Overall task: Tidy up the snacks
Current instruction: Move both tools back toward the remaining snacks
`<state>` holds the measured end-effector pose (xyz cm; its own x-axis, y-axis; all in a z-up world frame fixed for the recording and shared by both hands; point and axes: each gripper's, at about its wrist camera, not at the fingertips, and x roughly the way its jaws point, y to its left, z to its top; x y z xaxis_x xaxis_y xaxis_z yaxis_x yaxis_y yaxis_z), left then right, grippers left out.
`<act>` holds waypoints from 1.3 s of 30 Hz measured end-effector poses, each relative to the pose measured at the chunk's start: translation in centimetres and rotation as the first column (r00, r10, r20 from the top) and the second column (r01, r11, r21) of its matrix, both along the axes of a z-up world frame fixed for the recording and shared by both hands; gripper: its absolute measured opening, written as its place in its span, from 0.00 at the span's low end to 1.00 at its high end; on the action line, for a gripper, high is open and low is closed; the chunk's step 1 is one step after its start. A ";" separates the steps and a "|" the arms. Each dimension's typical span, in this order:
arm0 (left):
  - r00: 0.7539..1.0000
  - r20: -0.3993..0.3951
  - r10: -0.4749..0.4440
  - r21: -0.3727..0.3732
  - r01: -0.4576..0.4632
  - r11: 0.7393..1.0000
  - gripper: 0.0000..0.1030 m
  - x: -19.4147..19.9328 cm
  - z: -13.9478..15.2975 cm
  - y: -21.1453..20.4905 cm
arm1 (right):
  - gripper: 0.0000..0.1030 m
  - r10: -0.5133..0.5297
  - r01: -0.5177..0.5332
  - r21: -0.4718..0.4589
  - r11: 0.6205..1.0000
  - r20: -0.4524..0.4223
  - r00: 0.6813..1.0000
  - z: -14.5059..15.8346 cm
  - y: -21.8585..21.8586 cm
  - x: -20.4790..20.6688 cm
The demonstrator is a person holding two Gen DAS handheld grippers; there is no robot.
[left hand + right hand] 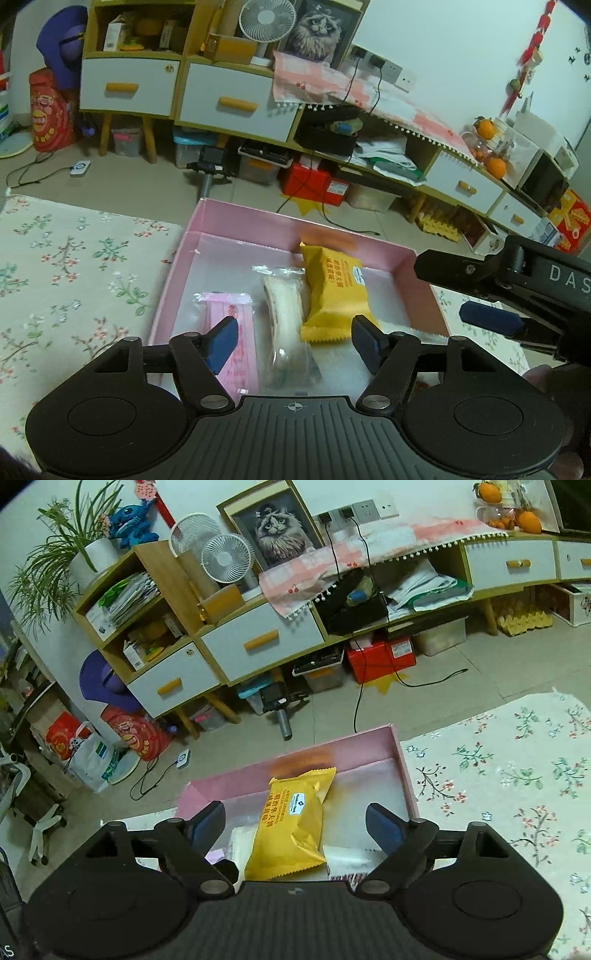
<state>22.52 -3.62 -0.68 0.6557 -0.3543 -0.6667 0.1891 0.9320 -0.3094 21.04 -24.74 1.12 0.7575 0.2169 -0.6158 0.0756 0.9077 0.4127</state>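
Note:
A pink box [236,225] sits on a floral cloth. In it lie a pink wrapped snack [236,347], a clear-wrapped white roll [286,317] and a yellow snack packet [332,291]. My left gripper [295,343] is open and empty, above the near side of the box over the roll. My right gripper [491,291] shows at the right of the left wrist view, over the box's right edge. In the right wrist view the right gripper [295,825] is open and empty, just above the yellow packet [291,823] in the pink box [404,771]. A white packet [351,860] lies beside it.
The floral cloth [74,280] spreads left of the box and, in the right wrist view, to its right [517,775]. Behind on the floor stand a low cabinet with drawers [229,99], storage bins, a red box [314,181] and cables.

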 end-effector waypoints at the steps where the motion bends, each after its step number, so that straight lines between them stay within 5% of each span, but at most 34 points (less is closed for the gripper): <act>1: 1.000 0.001 -0.001 0.004 0.001 1.000 0.68 -0.4 0.2 0.1 | 0.59 0.000 0.000 -0.002 1.000 0.001 1.000 0.1 0.0 -0.3; 22: 0.998 -0.037 -0.050 0.127 0.054 0.990 0.93 -8.7 1.7 2.1 | 0.73 0.055 -0.055 -0.129 0.990 -0.006 0.998 2.5 1.8 -7.6; 34: 0.992 -0.128 0.022 0.208 0.005 0.978 0.94 -12.6 -0.4 4.9 | 0.76 0.082 -0.084 -0.155 0.984 -0.023 0.996 2.0 2.9 -11.5; 39: 0.980 -0.180 0.081 0.263 -0.031 0.964 0.94 -13.7 -2.1 5.9 | 0.76 0.170 -0.174 -0.244 0.954 -0.039 0.985 0.8 3.5 -13.6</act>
<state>8.86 2.32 -2.79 0.5240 -0.1202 -0.8432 0.0958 0.9920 -0.0819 7.44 -21.23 1.93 0.7106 0.1832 -0.6793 -0.0855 0.9808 0.1750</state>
